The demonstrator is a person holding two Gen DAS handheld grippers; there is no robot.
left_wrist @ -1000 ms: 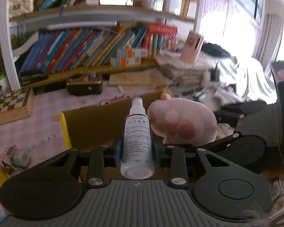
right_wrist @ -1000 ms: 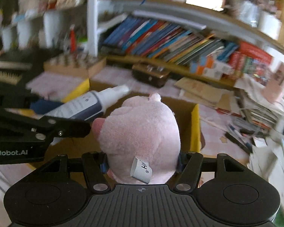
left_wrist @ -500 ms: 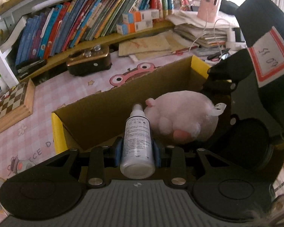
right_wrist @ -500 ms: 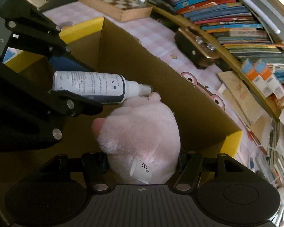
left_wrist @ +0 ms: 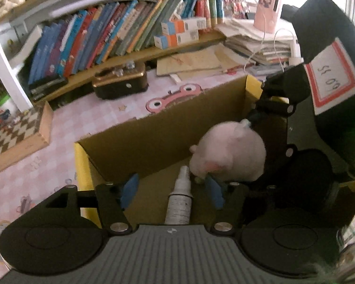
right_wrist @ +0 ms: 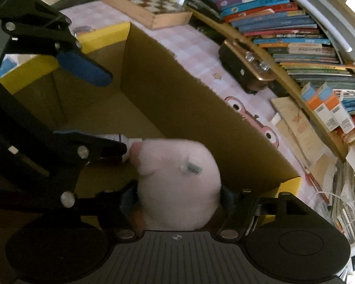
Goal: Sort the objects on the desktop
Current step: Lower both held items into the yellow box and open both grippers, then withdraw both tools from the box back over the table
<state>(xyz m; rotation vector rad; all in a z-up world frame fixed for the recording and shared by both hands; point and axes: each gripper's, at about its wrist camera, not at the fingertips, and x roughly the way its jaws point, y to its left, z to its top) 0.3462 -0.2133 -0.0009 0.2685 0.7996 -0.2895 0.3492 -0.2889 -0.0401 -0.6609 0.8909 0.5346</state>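
Observation:
An open cardboard box (left_wrist: 153, 130) with yellow flaps stands on the pink desk; it also shows in the right wrist view (right_wrist: 177, 99). My left gripper (left_wrist: 171, 190) is open inside the box. The white spray bottle (left_wrist: 179, 201) lies on the box floor between its blue pads, free of them. The pink plush toy (left_wrist: 229, 156) sits in the box beside the bottle's nozzle. In the right wrist view the plush (right_wrist: 177, 184) lies between the fingers of my right gripper (right_wrist: 177, 196), which look spread; whether they still press it is unclear.
A bookshelf with leaning books (left_wrist: 106, 37) runs along the back. A dark gold-trimmed case (left_wrist: 120, 82) and a chessboard box (left_wrist: 14, 139) lie on the desk behind and left of the box. Stacked papers (left_wrist: 255, 45) and a pink cup (left_wrist: 267, 11) are at the right.
Both grippers have gone down into the box. My left gripper has opened and let go of the spray bottle, which now lies on the box floor. The right fingers have spread around the plush.

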